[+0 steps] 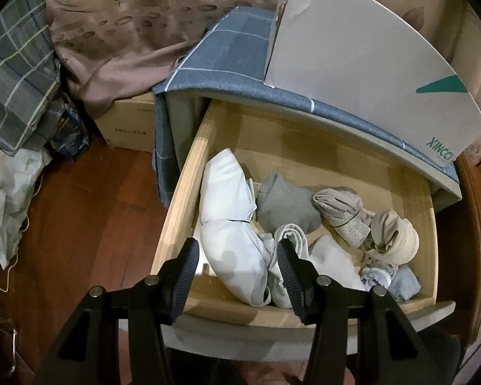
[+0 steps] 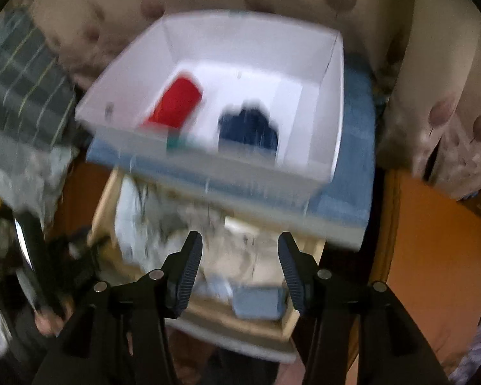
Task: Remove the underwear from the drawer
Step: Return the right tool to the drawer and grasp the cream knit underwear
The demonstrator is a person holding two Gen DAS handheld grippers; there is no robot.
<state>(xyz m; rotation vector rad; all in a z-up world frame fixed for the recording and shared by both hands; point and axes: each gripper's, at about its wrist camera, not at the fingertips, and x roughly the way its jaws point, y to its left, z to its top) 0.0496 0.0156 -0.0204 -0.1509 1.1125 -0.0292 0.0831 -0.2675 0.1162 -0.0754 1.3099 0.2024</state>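
The wooden drawer [image 1: 182,199] is pulled open and holds several rolled garments: a large white bundle [image 1: 227,218], a grey one [image 1: 285,205], beige ones [image 1: 391,237] and a light blue one [image 1: 404,284]. My left gripper [image 1: 237,268] is open and empty just above the drawer's front left, over the white bundle. My right gripper [image 2: 240,263] is open and empty, higher above the drawer [image 2: 105,211]; this view is blurred. A white box [image 2: 333,102] on the cabinet top holds a red garment [image 2: 176,102] and a dark blue garment [image 2: 248,130].
The white box [image 1: 368,64] stands on the blue checked cloth [image 1: 227,51] over the cabinet. A cardboard box [image 1: 128,125] and piled bedding [image 1: 19,73] lie to the left on the wooden floor [image 1: 89,211]. A brown patterned cover [image 1: 128,25] hangs behind.
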